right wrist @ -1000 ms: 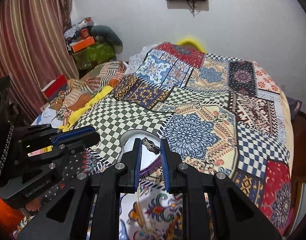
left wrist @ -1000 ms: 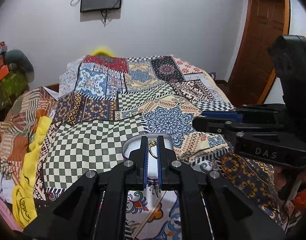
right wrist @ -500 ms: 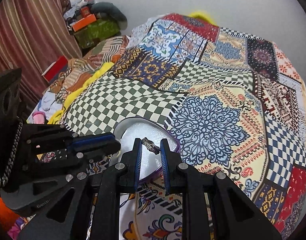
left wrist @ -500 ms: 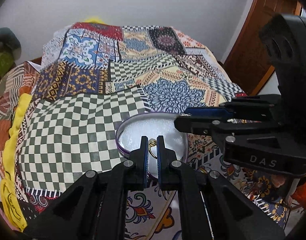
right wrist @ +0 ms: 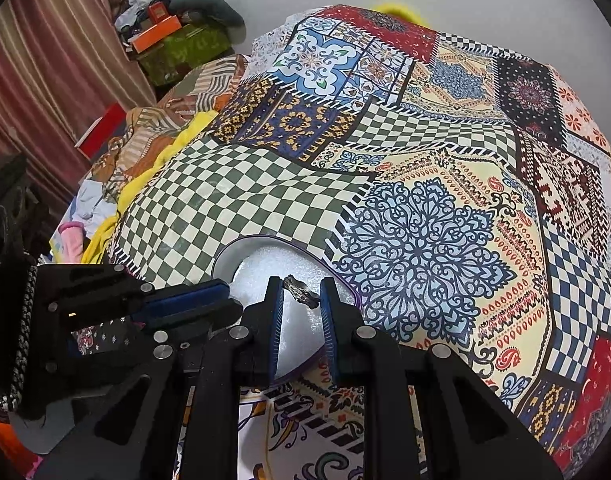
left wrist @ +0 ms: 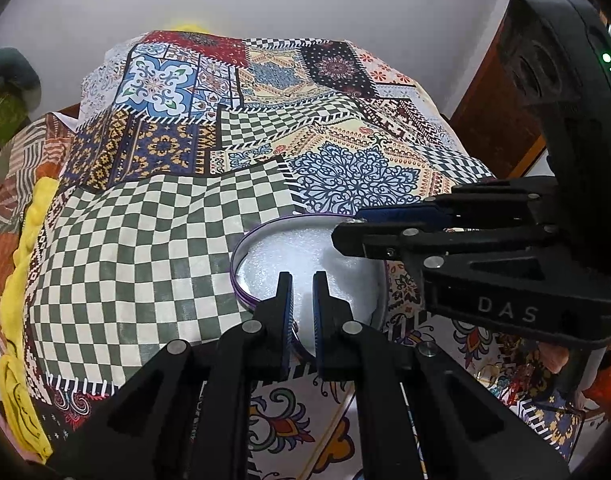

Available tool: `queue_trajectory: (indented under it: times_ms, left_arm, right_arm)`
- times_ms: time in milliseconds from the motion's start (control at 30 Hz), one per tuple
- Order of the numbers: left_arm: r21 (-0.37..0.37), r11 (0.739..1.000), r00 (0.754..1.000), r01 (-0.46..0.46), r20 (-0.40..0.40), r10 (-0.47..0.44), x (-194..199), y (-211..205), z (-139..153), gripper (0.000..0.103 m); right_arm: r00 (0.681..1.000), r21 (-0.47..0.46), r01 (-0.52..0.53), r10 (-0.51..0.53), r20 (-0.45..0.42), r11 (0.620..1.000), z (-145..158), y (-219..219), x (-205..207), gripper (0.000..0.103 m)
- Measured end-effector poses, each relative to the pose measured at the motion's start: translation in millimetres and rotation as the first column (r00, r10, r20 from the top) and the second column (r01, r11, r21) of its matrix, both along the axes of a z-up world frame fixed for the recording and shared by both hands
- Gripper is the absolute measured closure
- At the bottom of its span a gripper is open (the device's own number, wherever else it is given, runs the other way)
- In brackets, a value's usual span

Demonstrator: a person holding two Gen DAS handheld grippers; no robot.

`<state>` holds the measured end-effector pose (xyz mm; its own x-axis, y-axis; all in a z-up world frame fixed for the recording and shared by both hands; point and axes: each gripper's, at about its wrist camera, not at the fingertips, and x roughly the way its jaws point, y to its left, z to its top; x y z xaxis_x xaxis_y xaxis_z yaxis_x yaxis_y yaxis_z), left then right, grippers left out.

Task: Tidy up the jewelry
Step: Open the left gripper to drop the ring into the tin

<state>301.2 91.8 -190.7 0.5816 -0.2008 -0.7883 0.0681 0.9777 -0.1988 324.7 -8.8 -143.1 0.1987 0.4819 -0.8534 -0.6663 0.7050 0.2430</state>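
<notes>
A round purple-rimmed box with a white foam lining [left wrist: 305, 248] lies on the patchwork bedspread; it also shows in the right wrist view [right wrist: 265, 272]. My left gripper [left wrist: 302, 280] hangs over the box with a narrow gap between its jaws and nothing visible between them. My right gripper [right wrist: 301, 288] is shut on a dark metal ring [right wrist: 302, 293] and holds it over the box. In the left wrist view the right gripper [left wrist: 357, 228] reaches in from the right above the box. In the right wrist view the left gripper [right wrist: 221, 292] reaches in from the left.
The patchwork bedspread [right wrist: 425, 160] covers the bed. A yellow cloth [left wrist: 29, 240] and striped bedding lie along the left edge. Boxes and clutter [right wrist: 173, 40] stand by the curtain at far left. A wooden door [left wrist: 501, 112] is at the right.
Both grippers have dropped closer to the box. The gold ring held in my left gripper earlier no longer shows between its jaws. My right gripper still holds the dark ring.
</notes>
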Motion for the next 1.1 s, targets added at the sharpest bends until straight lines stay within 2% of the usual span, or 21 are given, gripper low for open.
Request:
queue_trajectory:
  times_ms: [267,600,733,867,1100]
  left_arm:
    - [0.036,0.999,0.998,-0.033,0.055,0.031,-15,5,25,0.094]
    - [0.058,0.998,0.996,-0.037,0.085,0.032,-41,-4,52,0.092]
    - [0.058,0.998,0.994,-0.033,0.102,0.027,-55,-13,62,0.079]
    - [0.056,0.998,0.994,-0.021,0.11,0.014,-70,-23,70,0.077]
    - [0.075,0.997,0.994,0.018,0.106,-0.026,-95,-47,72,0.071]
  right_arm:
    - [1.0,0.02,0.024,-0.024,0.008,1.0,15,-11,-7,0.085]
    - [0.99,0.018,0.059,-0.06,0.128,0.998,53,-39,-41,0.085]
    - [0.982,0.019,0.081,-0.084,0.167,0.996,64,-55,-55,0.082]
    - [0.972,0.029,0.111,-0.115,0.205,0.993,71,-74,-70,0.072]
    - [0.959,0.03,0.147,-0.15,0.239,0.989,72,-102,-93,0.071]
